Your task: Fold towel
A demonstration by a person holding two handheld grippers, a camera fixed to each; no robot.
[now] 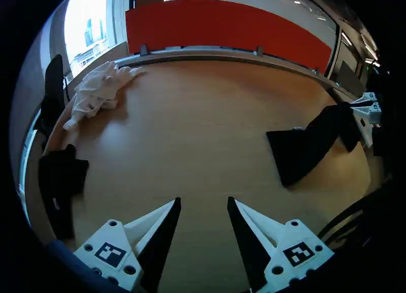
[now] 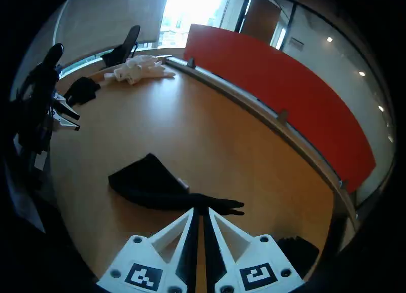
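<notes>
Pinch check: clamping right gripper (image 2: 203, 212) onto drawn-out corner of black towel (image 2: 147, 185), trailing limp across wooden table (image 2: 228, 136). Holding left gripper (image 1: 203, 202) spread wide, empty, well apart from cloth. Judging it light, soft, floppy, not slippery; favouring opposite free corner for next hold.

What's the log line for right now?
left gripper: jaws open | right gripper: jaws shut on black cloth towel | towel mostly on wooden table

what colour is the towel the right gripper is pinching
Black. The towel shows best in the right gripper view.
</notes>
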